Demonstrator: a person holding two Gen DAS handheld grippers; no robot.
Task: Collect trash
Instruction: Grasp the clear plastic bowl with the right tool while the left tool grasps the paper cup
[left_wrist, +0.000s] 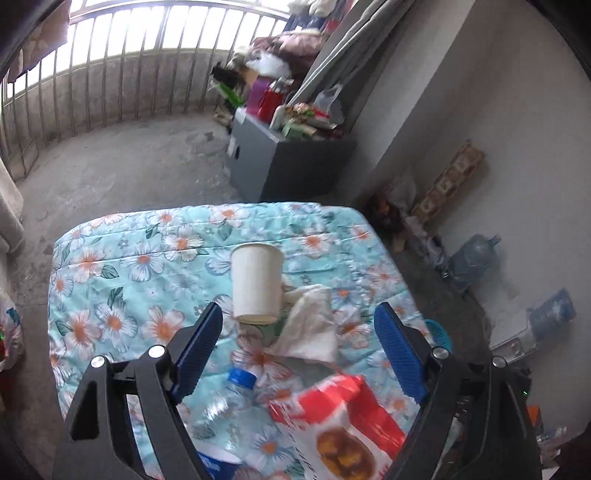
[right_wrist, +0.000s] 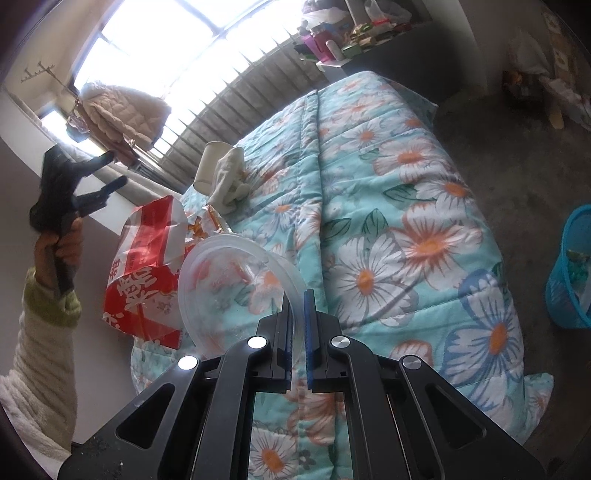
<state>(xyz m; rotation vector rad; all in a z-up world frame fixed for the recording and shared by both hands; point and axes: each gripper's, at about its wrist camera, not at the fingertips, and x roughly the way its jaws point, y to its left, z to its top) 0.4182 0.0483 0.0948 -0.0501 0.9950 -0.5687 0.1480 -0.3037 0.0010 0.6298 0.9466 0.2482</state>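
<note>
The right gripper pinches the rim of a clear plastic lid over the near quilt, the blue basket lying far right on the floor, while the left gripper hangs spread wide and empty above the paper cup.

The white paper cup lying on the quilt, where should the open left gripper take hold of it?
Grip the paper cup across its side walls, coming from above. It lies tipped over, rim toward the left gripper, with the crumpled tissue against one side.
</note>
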